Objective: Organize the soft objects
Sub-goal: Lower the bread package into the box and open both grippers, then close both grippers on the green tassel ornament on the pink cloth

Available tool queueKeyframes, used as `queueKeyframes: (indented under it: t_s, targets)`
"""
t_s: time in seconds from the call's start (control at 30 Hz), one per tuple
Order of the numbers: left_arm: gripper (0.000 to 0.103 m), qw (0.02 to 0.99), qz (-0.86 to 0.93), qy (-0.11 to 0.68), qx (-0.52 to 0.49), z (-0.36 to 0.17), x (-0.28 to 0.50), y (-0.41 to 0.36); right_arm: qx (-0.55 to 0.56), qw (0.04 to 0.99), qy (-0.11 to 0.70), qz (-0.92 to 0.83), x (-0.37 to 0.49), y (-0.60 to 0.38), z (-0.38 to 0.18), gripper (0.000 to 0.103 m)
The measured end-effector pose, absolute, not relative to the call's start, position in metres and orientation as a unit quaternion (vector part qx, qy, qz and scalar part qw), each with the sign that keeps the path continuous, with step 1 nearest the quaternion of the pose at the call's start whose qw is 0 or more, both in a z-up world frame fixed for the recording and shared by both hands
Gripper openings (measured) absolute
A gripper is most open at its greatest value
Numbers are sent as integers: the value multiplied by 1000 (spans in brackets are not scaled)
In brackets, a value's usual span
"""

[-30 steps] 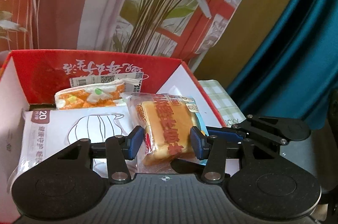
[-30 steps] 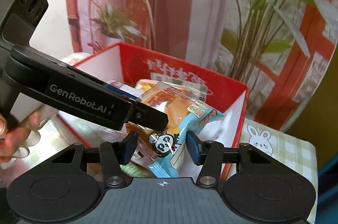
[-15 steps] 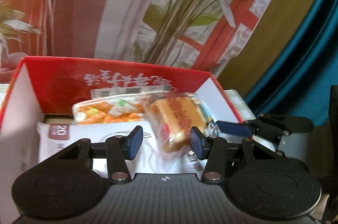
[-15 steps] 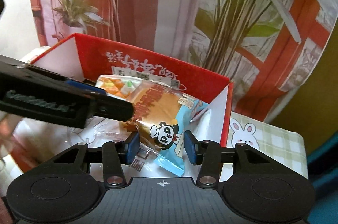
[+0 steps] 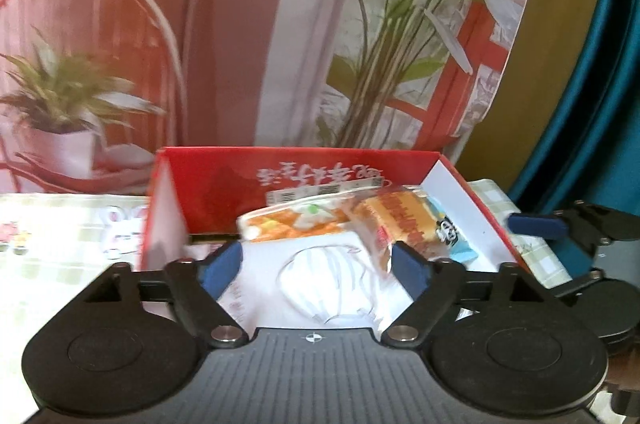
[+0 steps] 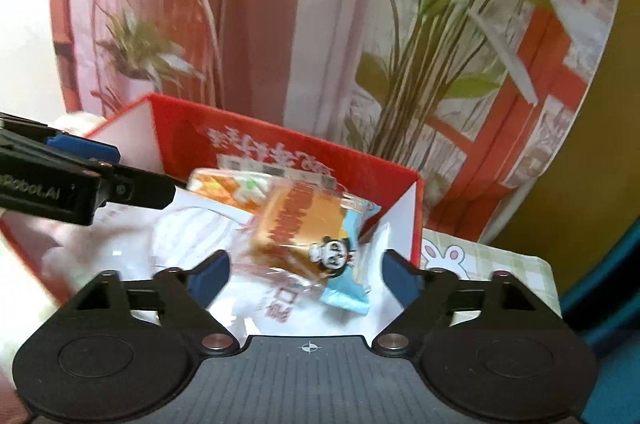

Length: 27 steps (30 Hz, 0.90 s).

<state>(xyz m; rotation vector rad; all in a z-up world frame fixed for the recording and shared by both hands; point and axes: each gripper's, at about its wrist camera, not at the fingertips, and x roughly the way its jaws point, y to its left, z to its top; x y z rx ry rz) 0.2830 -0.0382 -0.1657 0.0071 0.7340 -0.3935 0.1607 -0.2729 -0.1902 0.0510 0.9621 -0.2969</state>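
Red box point(image 6: 288, 152), orange bread pack point(image 6: 304, 220), green-checked tablecloth point(image 6: 500, 256)

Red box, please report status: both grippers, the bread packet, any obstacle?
Left gripper, right gripper: jaws opening, nothing clamped. Bread packet in red box, on white pack. No obstacle seen.

In the box point(image 6: 192, 138) on the bench point(image 6: 496, 258), the bread packet point(image 6: 304, 220) lies on the mask pack point(image 6: 192, 240), before the snack bag point(image 6: 224, 186).
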Motion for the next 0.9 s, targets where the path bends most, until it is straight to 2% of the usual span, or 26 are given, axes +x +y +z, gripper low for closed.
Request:
queueKeyframes:
  t_s: [0.07, 0.1, 0.47, 0.9]
  targets:
    - [95, 920, -179, 350, 13, -159, 266, -30, 34, 884, 445, -142, 149, -263, -181, 100]
    - [96, 921, -173, 348, 16, -156, 257, -25, 40, 888, 435, -142, 143, -258, -177, 102]
    - [98, 917, -161, 364, 16, -157, 166, 15, 108, 909, 384, -119, 71, -201, -159, 103]
    - [98, 900, -149, 409, -2, -202, 96, 30, 150, 881, 437, -102, -3, -155, -197, 102]
